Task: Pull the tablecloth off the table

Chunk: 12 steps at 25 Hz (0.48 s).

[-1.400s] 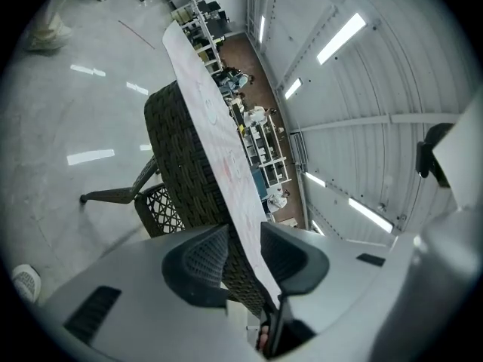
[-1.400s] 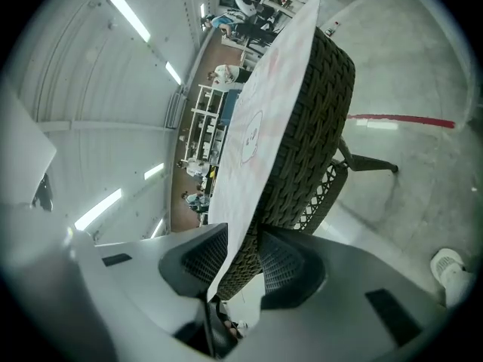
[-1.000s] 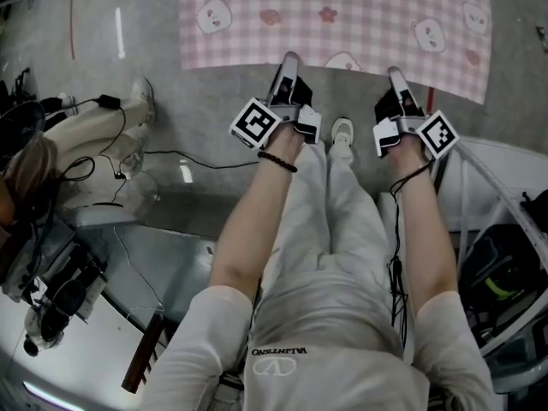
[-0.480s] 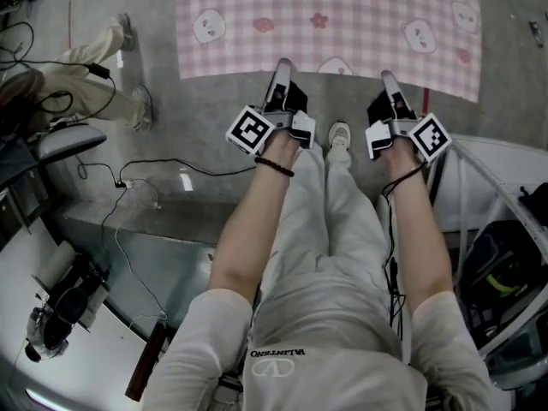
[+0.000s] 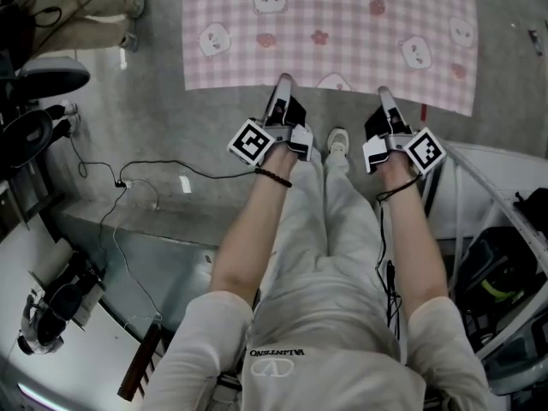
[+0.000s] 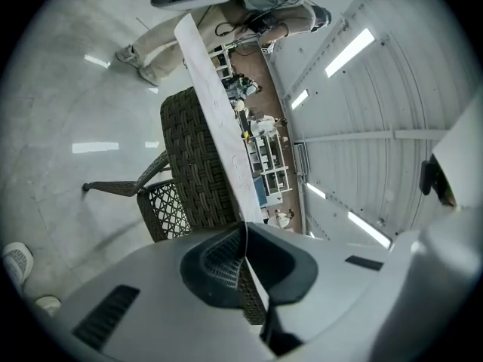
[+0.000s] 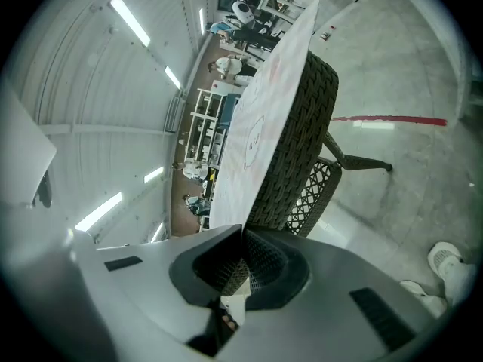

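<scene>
Left tongs (image 5: 283,80), right tongs (image 5: 382,92) pinching tablecloth (image 5: 330,32), wicker table (image 7: 298,127) only in gripper views

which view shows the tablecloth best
The head view: the pink checked tablecloth lies spread out, its pattern and near edge plain, with the left tool and right tool shut on that edge. Both gripper views catch it only edge-on, a thin pale sheet over the wicker table running into the closed jaws.

The left claw (image 5: 283,80) and right claw (image 5: 382,92) pinch the near edge of the pink checked tablecloth (image 5: 342,24).
</scene>
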Each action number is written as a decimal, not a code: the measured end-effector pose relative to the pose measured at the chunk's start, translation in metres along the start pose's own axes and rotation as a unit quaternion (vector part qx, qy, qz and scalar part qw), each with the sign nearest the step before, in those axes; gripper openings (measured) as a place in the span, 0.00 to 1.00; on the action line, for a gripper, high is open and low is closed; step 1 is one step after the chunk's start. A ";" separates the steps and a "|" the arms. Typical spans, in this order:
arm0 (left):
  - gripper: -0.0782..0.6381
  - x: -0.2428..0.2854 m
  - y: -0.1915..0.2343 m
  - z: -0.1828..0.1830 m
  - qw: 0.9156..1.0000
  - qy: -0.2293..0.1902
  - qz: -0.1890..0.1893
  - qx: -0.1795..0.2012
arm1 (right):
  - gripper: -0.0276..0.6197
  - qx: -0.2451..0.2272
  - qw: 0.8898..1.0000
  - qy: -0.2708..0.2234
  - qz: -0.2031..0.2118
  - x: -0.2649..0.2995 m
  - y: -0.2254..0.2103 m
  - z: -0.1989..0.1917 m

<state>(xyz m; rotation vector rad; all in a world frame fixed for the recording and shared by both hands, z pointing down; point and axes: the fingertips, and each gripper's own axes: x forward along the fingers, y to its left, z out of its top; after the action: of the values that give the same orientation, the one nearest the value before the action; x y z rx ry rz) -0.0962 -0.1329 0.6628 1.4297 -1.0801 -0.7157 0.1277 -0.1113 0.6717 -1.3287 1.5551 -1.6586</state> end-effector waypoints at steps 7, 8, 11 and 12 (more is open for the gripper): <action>0.11 0.001 -0.002 0.002 1.000 -0.008 -0.003 0.010 | 0.06 0.009 1.000 0.012 0.000 0.003 -0.002 0.003; 0.11 0.001 -0.002 0.002 1.000 -0.009 -0.002 0.009 | 0.06 0.010 1.000 0.014 0.002 0.004 -0.002 0.003; 0.11 -0.001 -0.002 0.001 1.000 -0.009 0.003 0.015 | 0.06 0.012 1.000 0.023 0.004 0.004 -0.002 0.002; 0.11 -0.001 -0.002 0.001 1.000 -0.010 0.004 0.015 | 0.06 0.013 1.000 0.025 0.004 0.004 -0.002 0.002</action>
<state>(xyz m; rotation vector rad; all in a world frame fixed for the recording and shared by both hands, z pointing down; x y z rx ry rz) -0.0971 -0.1325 0.6601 1.4460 -1.1167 -0.7115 0.1283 -0.1153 0.6749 -1.2751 1.5592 -1.7154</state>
